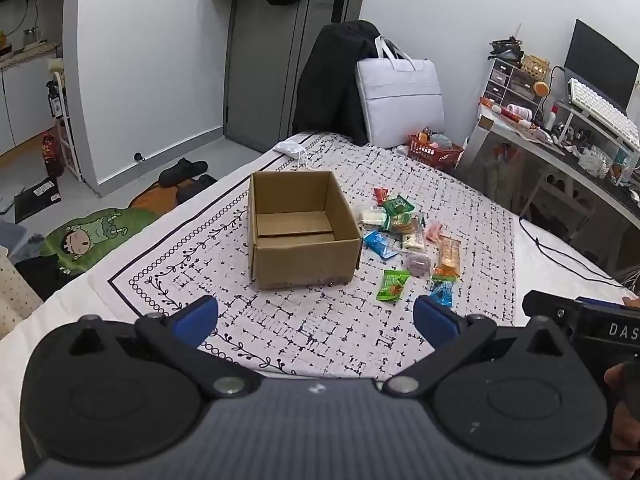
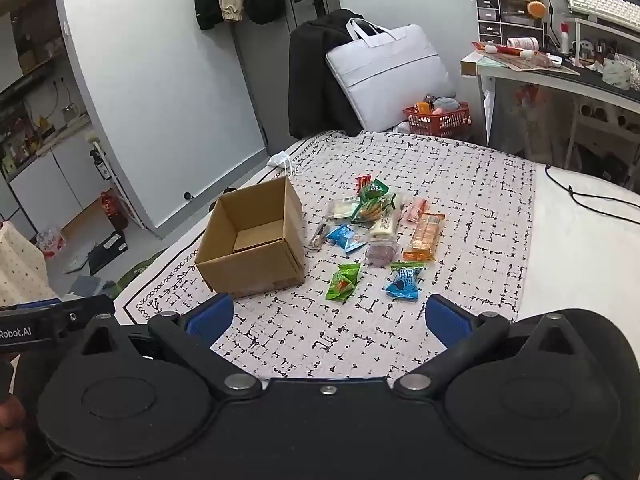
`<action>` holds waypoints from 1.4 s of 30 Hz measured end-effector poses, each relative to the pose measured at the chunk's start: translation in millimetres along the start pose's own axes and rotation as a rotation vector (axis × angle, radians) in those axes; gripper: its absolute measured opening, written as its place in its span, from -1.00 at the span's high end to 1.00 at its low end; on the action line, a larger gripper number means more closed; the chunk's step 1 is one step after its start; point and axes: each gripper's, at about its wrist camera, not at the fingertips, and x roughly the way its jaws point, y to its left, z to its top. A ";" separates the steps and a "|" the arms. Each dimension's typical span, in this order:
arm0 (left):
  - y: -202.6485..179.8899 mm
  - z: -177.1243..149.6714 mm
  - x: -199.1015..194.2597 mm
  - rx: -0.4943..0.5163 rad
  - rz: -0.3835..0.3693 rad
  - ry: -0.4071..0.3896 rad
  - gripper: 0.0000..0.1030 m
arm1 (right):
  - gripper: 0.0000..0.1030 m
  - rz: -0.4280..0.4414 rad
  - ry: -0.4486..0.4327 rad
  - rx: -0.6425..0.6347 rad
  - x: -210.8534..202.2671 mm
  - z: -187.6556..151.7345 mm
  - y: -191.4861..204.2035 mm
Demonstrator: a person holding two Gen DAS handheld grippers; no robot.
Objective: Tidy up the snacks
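Note:
An open, empty cardboard box (image 1: 300, 232) stands on the patterned cloth (image 1: 320, 328); it also shows in the right wrist view (image 2: 256, 248). Right of it lie several wrapped snacks: a green packet (image 1: 393, 285) (image 2: 343, 281), a blue packet (image 1: 378, 243) (image 2: 404, 283), an orange bar (image 1: 449, 258) (image 2: 425, 237) and others. My left gripper (image 1: 316, 320) is open and empty, held above the cloth in front of the box. My right gripper (image 2: 329, 320) is open and empty, in front of the snacks.
A red basket (image 1: 434, 152) (image 2: 438, 117), a white bag (image 1: 400, 100) and a dark jacket (image 1: 332, 84) stand at the bed's far end. A white mask (image 1: 291, 148) lies behind the box. A cluttered desk (image 1: 560, 140) is on the right, with a black cable (image 2: 592, 200) on the sheet.

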 end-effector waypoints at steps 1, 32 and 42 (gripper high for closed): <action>0.5 0.3 0.8 -0.001 0.001 0.004 -1.00 | -1.00 -0.002 0.004 0.002 1.1 0.0 -0.3; -11.0 0.9 0.0 -0.005 -0.011 0.011 -1.00 | -1.00 -0.031 0.033 0.019 0.9 0.7 -10.4; -14.5 0.8 2.9 -0.004 -0.016 0.010 -1.00 | -1.00 -0.020 0.045 0.018 5.7 3.0 -12.4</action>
